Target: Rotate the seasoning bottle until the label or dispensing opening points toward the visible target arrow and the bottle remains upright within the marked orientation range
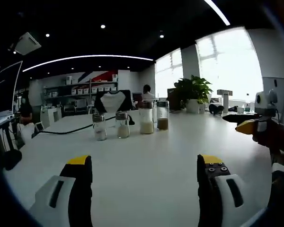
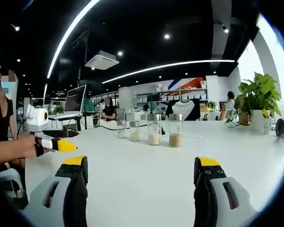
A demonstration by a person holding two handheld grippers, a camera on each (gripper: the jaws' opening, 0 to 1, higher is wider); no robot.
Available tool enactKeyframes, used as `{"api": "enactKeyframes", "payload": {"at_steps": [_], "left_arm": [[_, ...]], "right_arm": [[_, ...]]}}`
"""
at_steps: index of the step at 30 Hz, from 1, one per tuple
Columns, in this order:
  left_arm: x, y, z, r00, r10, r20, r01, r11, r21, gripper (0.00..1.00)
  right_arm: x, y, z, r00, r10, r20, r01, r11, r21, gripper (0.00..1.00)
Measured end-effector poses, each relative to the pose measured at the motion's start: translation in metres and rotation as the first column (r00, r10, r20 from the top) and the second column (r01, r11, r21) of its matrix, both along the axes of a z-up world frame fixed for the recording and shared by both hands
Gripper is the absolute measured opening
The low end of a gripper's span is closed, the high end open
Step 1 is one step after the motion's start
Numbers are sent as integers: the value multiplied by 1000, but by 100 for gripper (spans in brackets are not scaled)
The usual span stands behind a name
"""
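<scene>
Both grippers, left gripper [image 1: 144, 177] and right gripper [image 2: 141, 177], gape empty; ahead, the bottle [image 2: 175, 130] looks glassy, slippery, fragile: grasp mid-body.

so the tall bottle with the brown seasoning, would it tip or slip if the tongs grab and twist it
The brown-seasoning bottle looks tall and narrow, so a push near its cap could probably tip it. Its clear wall seems like smooth glass or hard plastic, so likely stiff but slippery under a twist. Only its bottom part is filled, so it is probably fairly light and stable low down.
</scene>
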State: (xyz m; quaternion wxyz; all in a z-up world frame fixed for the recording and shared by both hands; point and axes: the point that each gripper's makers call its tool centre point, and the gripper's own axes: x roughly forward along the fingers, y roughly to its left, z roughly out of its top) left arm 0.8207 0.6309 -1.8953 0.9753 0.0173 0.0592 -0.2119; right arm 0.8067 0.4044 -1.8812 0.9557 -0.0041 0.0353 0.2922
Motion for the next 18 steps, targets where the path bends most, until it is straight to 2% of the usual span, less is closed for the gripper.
{"api": "enactKeyframes", "payload": {"at_steps": [2,5,7,10,12,15,17,18], "left_arm": [[3,0,0,1000,2,-2,-2,1000,0,97],[7,-1,0,1000,0,-1,0,1000,10,97],[10,-2,0,1000,-2,-2,2,1000,22,97],[14,-2,1,1000,-4,1,4,1000,28,97],[18,-1,3,1000,-2,1,2,1000,26,97],[25,0,3,1000,-7,2,7,999,33,97],[31,2,3,1000,-9,2,9,999,41,98],[34,3,3,1000,-8,-2,8,999,45,98]], "right_arm": [[0,2,0,1000,5,-1,-5,1000,-8,98],[-4,9,4,999,30,30,-29,999,-23,98],[-3,11,5,999,29,22,-28,999,-15,98],[-7,19,7,997,82,9,-82,996,24,96],[-7,20,6,996,86,2,-86,996,15,94],[-6,20,4,997,82,-8,-82,997,9,99],[-8,19,6,996,89,6,-89,996,16,100],[-4,12,10,998,51,40,-52,998,19,100]]}}
